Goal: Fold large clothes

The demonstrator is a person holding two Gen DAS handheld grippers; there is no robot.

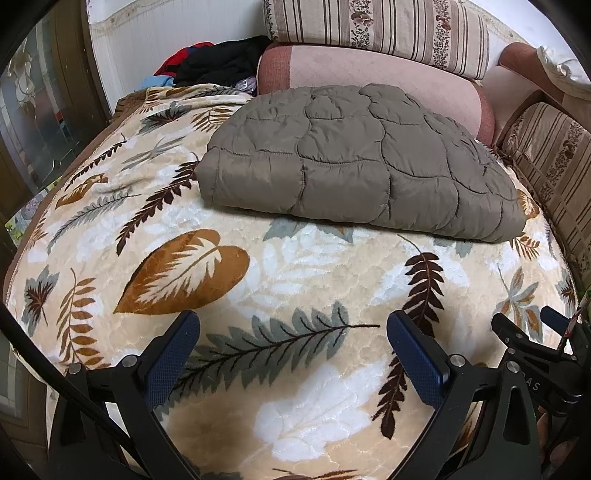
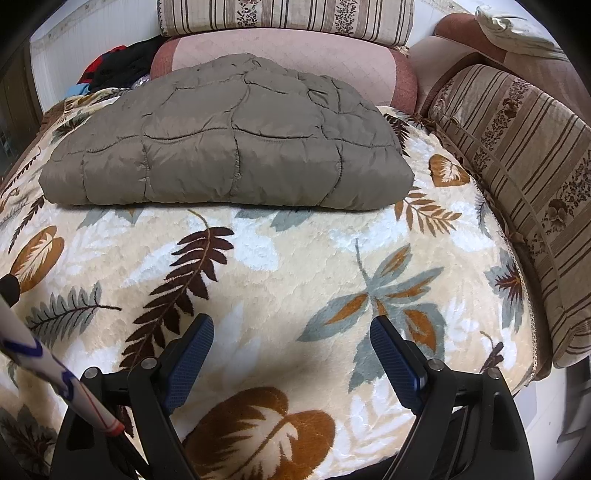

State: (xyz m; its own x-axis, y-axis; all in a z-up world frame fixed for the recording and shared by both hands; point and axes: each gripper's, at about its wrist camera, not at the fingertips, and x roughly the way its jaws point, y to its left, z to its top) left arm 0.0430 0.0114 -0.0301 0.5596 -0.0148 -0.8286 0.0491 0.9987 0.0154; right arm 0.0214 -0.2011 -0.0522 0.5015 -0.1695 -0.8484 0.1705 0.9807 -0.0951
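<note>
One quilted grey-brown jacket point(image 1: 354, 158) lies folded into a thick rectangular bundle on the far half of one leaf-patterned blanket point(image 1: 295, 280), which covers the whole work surface. The bundle's far edge lies against one pink bolster point(image 1: 369, 70); its near edge faces both grippers, well apart from them. Two grippers are present. The left gripper point(image 1: 293, 325) hangs over bare blanket with its jaws spread wide and nothing between its two blue pads point(image 1: 173, 354). The right gripper point(image 2: 291, 328) is likewise spread wide over bare blanket, with nothing between its two pads point(image 2: 192, 350); part of it also shows at the right edge of the left wrist view. Neither tool touches the jacket. Two striped floral cushions are in view: one point(image 2: 288, 14) stacked on the bolster, one point(image 2: 517, 155) along the blanket's right side. One heap of black, red and blue clothes point(image 1: 218, 62) sits at the far left corner, beside the bolster.
</note>
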